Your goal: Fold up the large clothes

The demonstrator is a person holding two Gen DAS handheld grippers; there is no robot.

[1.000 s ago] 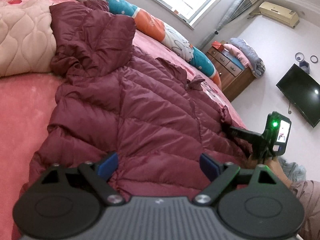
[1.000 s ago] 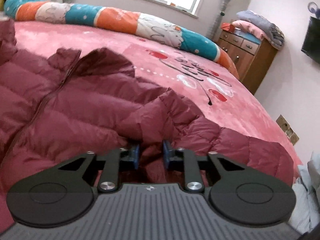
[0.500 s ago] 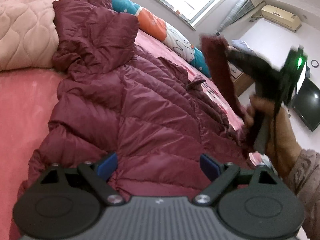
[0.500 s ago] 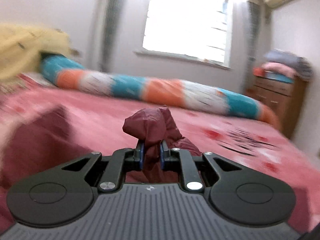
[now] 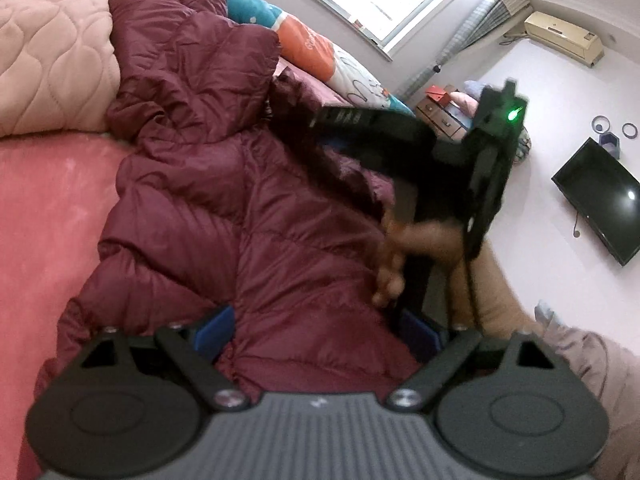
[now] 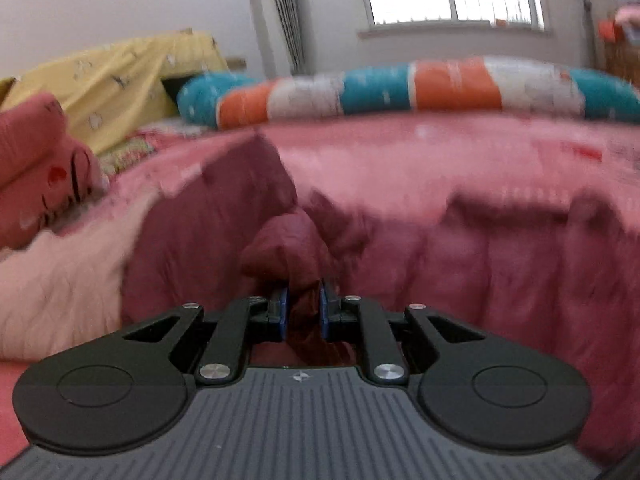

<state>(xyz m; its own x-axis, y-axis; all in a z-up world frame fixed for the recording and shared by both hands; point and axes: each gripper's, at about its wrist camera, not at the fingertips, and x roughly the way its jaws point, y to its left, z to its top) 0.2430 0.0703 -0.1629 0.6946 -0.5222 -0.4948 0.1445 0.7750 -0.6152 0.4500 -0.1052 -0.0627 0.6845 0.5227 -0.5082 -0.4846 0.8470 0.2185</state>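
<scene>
Since a second ago, the right gripper [image 6: 303, 312] has lifted a bunched fold of the maroon down jacket [image 5: 248, 216] off the bed edge and swung it across over the garment's body; the left gripper [image 5: 320, 328] has stayed put. Motion blur smears the right wrist view, so the jacket's far edge is hard to make out there. From the left wrist view, the pale quilted blanket [image 5: 48, 68] lies at left, the jacket sprawls over the pink bedspread [image 5: 44, 208], and the striped bolster [image 5: 304, 40] lies behind. A hand [image 5: 404, 256] and the dark device block the jacket's right side. Left jaws stand wide, touching nothing clearly; right jaws pinch the fabric. No writing is legible.
</scene>
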